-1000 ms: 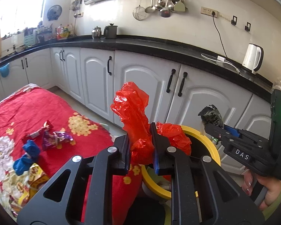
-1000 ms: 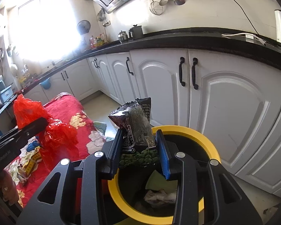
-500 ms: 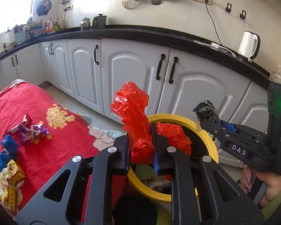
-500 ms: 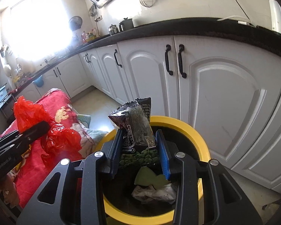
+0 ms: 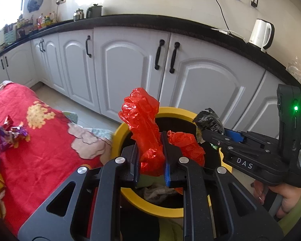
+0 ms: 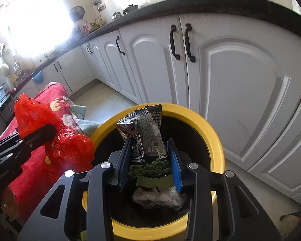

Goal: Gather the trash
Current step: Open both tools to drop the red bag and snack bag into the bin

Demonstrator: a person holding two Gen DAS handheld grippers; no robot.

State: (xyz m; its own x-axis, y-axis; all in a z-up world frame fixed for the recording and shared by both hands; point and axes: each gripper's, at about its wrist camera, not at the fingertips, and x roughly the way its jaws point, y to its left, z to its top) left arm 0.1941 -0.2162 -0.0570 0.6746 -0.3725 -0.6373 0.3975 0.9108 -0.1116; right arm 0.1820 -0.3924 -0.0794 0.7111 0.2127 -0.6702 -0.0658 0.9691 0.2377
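Left gripper (image 5: 150,156): clenched on red plastic bag (image 5: 144,124). Right gripper (image 6: 150,156): clamped on snack packet (image 6: 144,138). Both over yellow-rimmed bin (image 6: 216,146). Step: drop-off; next, judged: release both. Left view alone shows wrappers (image 5: 10,132) on red cloth (image 5: 50,146).

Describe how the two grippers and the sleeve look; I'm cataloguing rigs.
Both are matte black plastic with silver screws and blue finger pads. The right hand-held gripper carries white "DAS" lettering and a green light on an upright block. The left hand-held gripper has faint white lettering. The sleeve is light green.
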